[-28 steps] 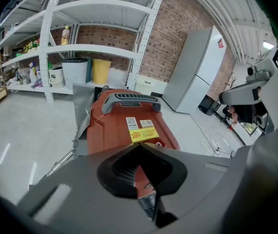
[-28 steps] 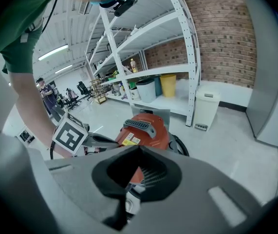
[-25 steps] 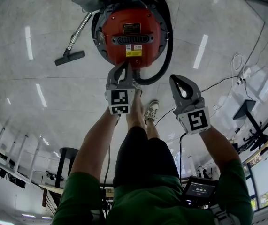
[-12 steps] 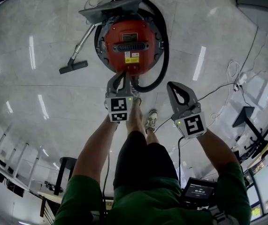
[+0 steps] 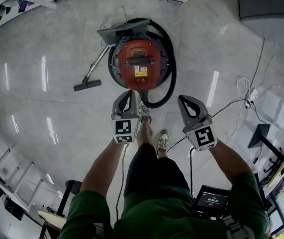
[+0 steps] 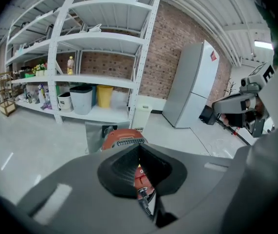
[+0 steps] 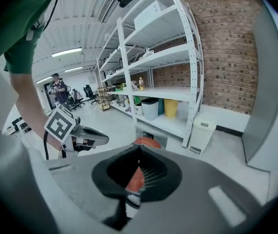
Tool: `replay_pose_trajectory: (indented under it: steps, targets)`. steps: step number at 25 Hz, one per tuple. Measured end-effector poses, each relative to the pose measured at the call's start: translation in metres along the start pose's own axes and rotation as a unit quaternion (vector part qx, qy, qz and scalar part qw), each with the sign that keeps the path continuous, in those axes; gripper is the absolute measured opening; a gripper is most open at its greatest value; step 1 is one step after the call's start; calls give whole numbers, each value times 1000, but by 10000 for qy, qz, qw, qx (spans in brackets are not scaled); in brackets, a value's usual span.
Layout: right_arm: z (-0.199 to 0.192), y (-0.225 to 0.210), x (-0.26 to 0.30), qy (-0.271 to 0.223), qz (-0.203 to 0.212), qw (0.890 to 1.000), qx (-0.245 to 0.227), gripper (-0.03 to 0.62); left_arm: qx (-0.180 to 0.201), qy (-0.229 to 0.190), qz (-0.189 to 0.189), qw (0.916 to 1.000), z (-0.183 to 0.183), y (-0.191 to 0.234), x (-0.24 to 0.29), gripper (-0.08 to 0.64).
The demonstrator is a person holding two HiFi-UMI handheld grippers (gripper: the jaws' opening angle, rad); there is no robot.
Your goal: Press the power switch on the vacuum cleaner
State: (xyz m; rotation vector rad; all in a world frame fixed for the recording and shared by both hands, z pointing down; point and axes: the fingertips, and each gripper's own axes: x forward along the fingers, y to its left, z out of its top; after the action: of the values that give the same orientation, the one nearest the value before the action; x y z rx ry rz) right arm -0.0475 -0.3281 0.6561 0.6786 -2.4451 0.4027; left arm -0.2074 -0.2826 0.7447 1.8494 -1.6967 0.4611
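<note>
The vacuum cleaner (image 5: 141,63) sits on the floor (image 5: 52,44), ahead of your feet. Your left gripper (image 5: 130,94), jaws closed on nothing, lines up over its near rim. Your right gripper (image 5: 184,101), likewise closed and empty, hangs wide of it.

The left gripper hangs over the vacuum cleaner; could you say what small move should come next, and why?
Probably lower the left gripper toward the vacuum cleaner's red top: its fingers are shut and aimed there, yet apparently not touching.
</note>
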Motion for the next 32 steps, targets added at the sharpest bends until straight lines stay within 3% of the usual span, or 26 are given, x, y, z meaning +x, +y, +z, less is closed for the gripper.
replay_pose_trajectory:
  steps: [5,13,17,26,32]
  targets:
    - [22,8,-36,-240,-2,9995,-187,2,225,-248,-9,9994,28,-19,-42,9]
    - [60,7,-115,-716,-316,9959,-445,2,176,-676,68,9975,74,-51,-124,9]
    - [78,11,-164,-952,-544,9934,-336,2,177,-1132,120,9933,99,-72,-171,9]
    - [110,28,-282,-2115,-1030,9717,-201,2,310,-1997,112,9793,141,-128,-277,8]
    - [99,57,-346,-2423,-1080,9641,-69,2,405,-2349,-13,9712,142,-177,-337,9]
